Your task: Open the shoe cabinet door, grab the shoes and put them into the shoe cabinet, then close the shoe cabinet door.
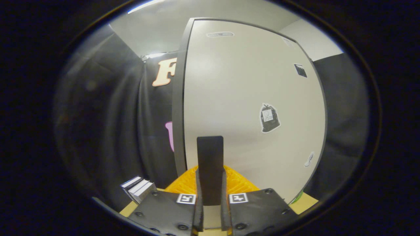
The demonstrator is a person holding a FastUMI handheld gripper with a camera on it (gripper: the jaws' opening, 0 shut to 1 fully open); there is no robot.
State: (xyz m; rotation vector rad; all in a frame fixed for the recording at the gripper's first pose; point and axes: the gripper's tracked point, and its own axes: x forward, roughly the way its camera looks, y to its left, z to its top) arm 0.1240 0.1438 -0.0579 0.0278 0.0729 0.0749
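Gripper fingers clamped narrow on the dark upright handle at the near face of the shoe cabinet door, a stiff, light, smooth flat panel; handle looks the only sensible hold, pull should swing easily.

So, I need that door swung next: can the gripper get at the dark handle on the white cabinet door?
Most likely yes: the handle on the cabinet door sits between the jaws of the gripper, which look pressed on both its sides, with nothing in the way.
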